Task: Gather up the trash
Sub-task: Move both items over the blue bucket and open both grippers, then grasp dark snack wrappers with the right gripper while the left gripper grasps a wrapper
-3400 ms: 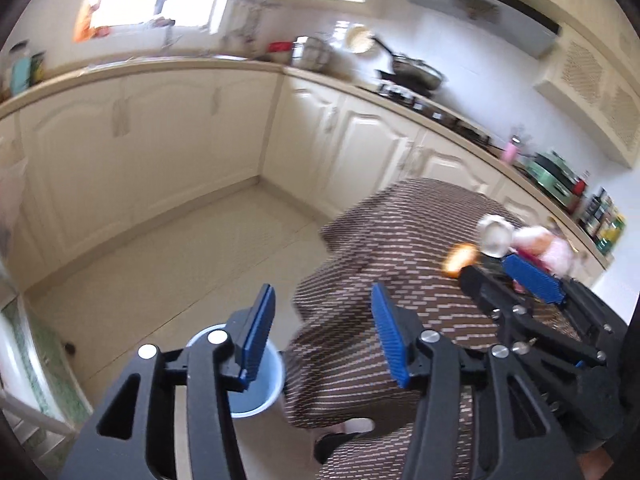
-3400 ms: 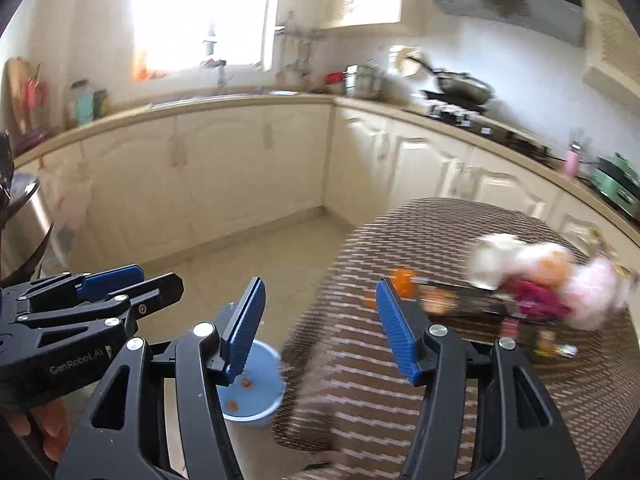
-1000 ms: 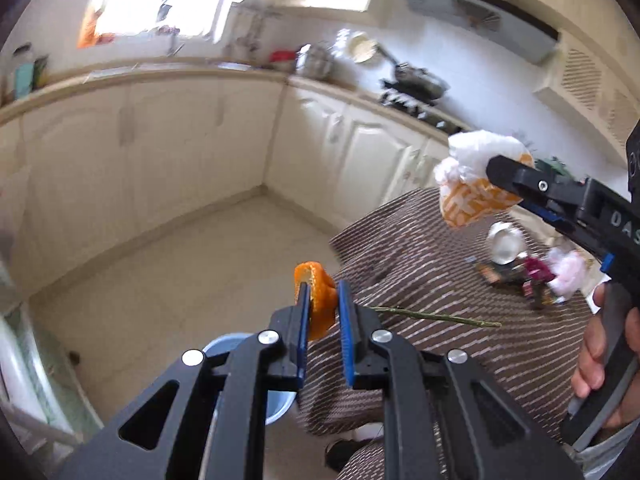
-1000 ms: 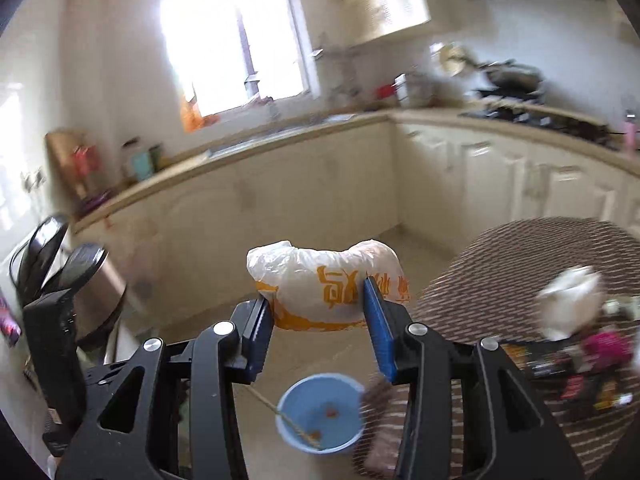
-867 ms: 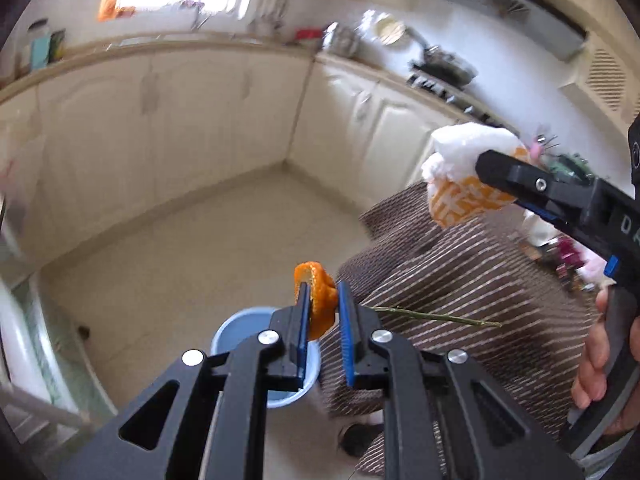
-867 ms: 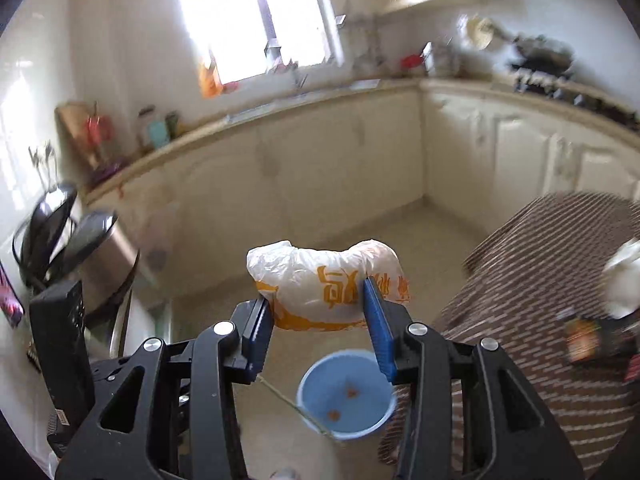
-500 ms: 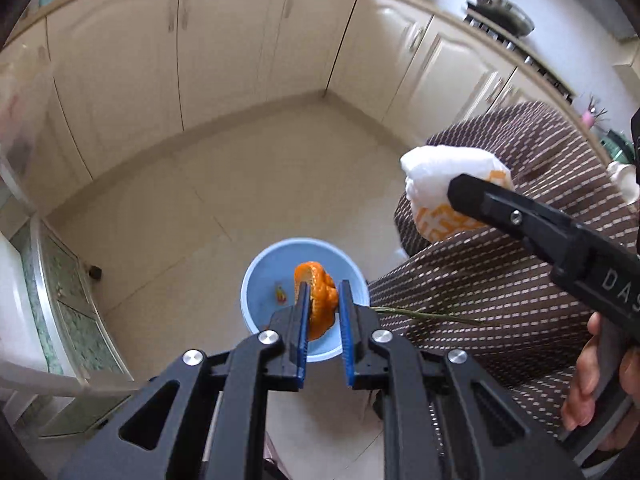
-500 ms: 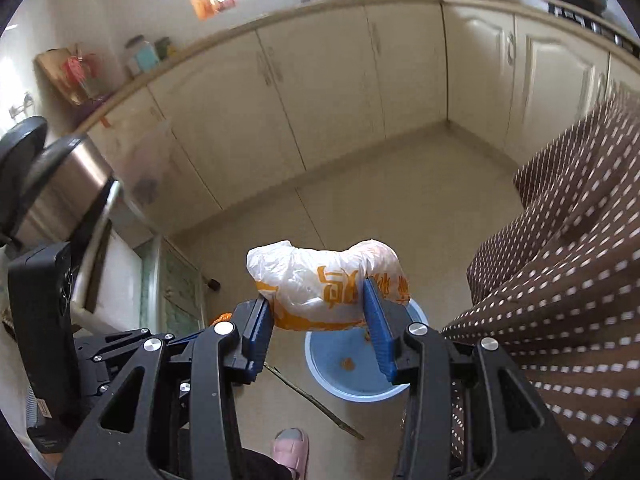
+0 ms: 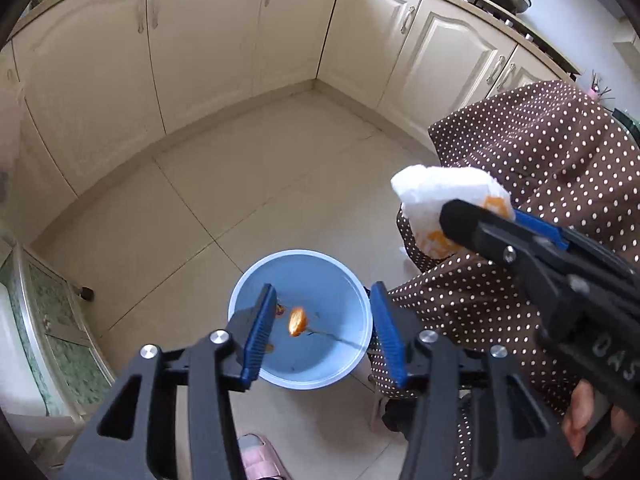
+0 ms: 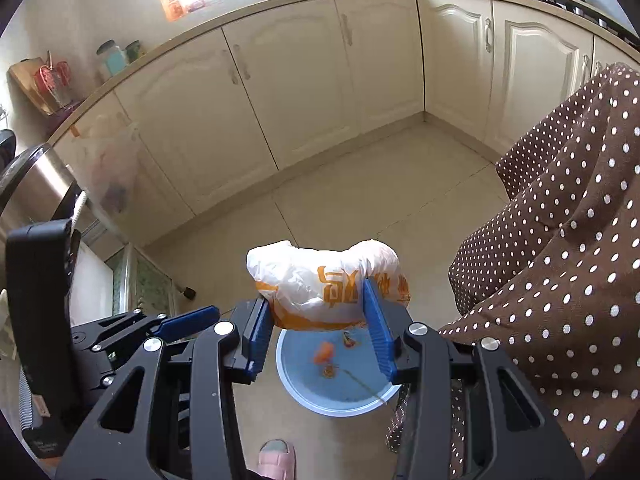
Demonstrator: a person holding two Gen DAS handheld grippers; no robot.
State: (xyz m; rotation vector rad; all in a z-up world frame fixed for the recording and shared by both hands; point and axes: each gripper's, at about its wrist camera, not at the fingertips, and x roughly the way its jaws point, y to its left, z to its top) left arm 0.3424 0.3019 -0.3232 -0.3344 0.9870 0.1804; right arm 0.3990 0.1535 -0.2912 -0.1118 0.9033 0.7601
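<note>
A light blue bucket (image 9: 320, 276) stands on the tiled floor below both grippers; it also shows in the right wrist view (image 10: 304, 392). My left gripper (image 9: 324, 332) is open above it. An orange peel (image 9: 297, 321) lies or falls inside the bucket, beside a thin stick (image 9: 340, 338) and small scraps. My right gripper (image 10: 316, 334) is shut on a crumpled white and orange plastic bag (image 10: 324, 280), held above the bucket. The bag (image 9: 444, 196) also shows at the right of the left wrist view.
A table with a brown polka-dot cloth (image 9: 560, 184) hangs at the right, close to the bucket. Cream cabinets (image 9: 200, 40) line the far walls. A low cabinet (image 9: 48, 332) stands at the left. A pink slipper (image 10: 276, 458) is near the bottom.
My left gripper has opened and let go of the orange peel and stick, which are now in the bucket. Both grippers tilted down over the bucket. The right still holds the bag.
</note>
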